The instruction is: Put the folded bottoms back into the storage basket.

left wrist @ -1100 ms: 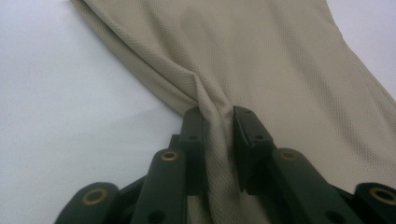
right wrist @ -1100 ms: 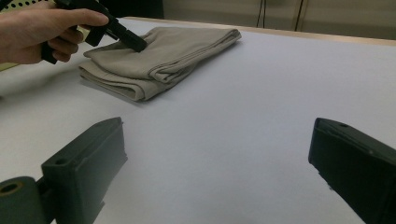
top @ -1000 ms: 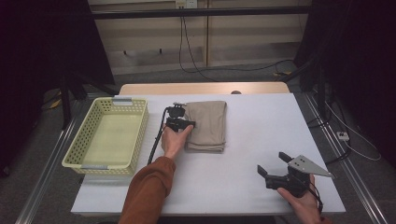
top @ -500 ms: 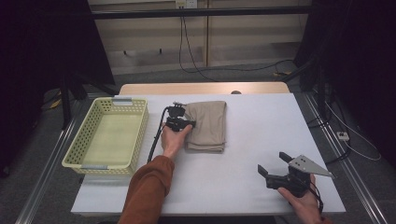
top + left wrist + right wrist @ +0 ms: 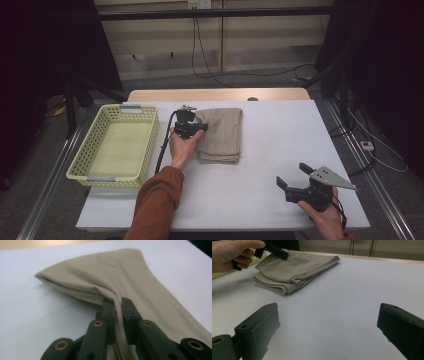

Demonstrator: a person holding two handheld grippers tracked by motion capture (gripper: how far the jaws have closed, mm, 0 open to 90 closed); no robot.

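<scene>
A folded beige cloth [image 5: 222,132] lies on the white table [image 5: 280,130], near its far middle. My left gripper [image 5: 202,126] is at the cloth's left edge, held by a hand in an orange sleeve. In the left gripper view its jaws [image 5: 118,302] have just been closing and now pinch a raised fold of the cloth [image 5: 112,272] between the pads. My right gripper [image 5: 292,175] rests low at the table's near right, jaws wide apart and empty [image 5: 328,312]. The right gripper view looks across bare table at the cloth [image 5: 294,267] and the left gripper [image 5: 277,251].
A pale yellow plastic basket [image 5: 86,144] stands at the table's left edge, beside the left hand. A wooden strip runs along the table's far edge. Cables hang behind the table and trail on the floor at the right.
</scene>
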